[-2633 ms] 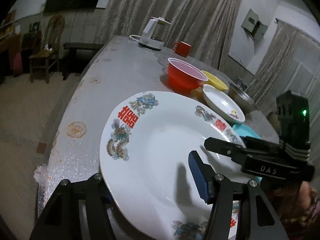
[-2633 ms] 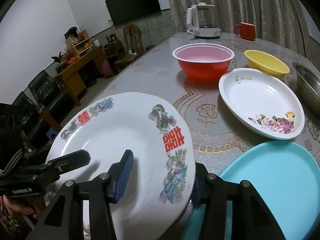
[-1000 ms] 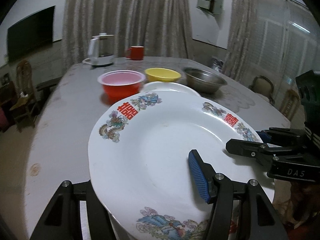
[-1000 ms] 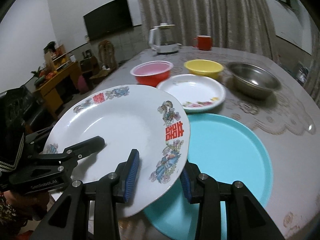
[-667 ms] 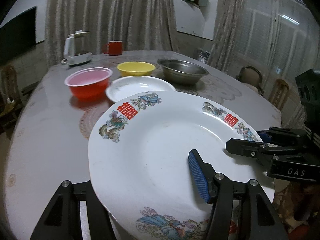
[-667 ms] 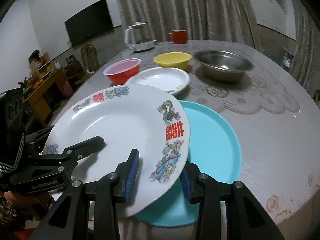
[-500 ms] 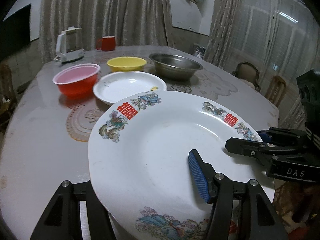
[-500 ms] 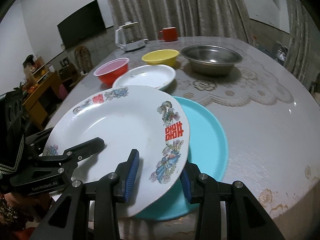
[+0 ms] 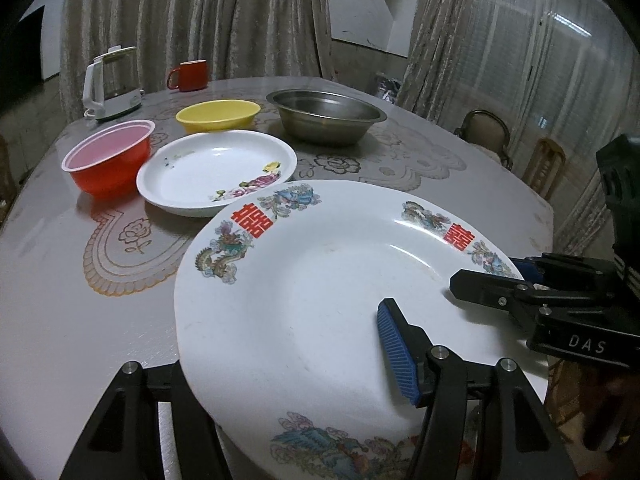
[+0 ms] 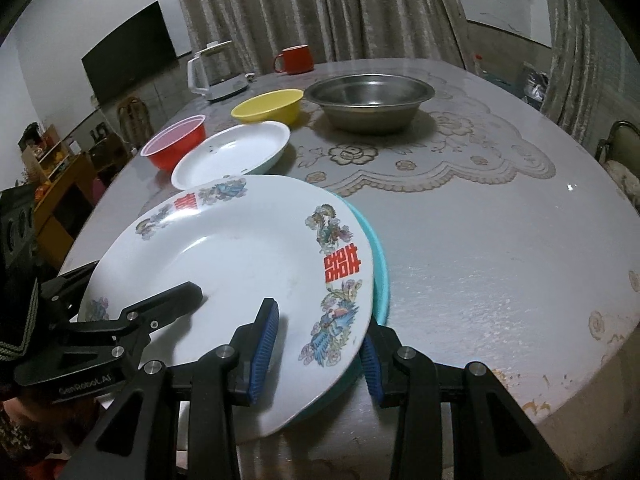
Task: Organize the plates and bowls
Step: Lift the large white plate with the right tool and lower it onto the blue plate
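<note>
We see a white dragon-patterned plate (image 10: 240, 256) tilted over a teal plate (image 10: 380, 268); beyond lie a floral dish (image 9: 216, 172) and red (image 9: 108, 156), yellow (image 9: 218, 114) and steel (image 9: 326, 114) bowls.

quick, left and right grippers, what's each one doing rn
Left gripper: shut on the dragon plate, clamping its rim.
Right gripper: shut on the dragon plate's opposite rim.

A home dining room: curtains (image 10: 320, 8), wall television (image 10: 128, 48), kettle (image 10: 212, 72) on table (image 10: 500, 240).
</note>
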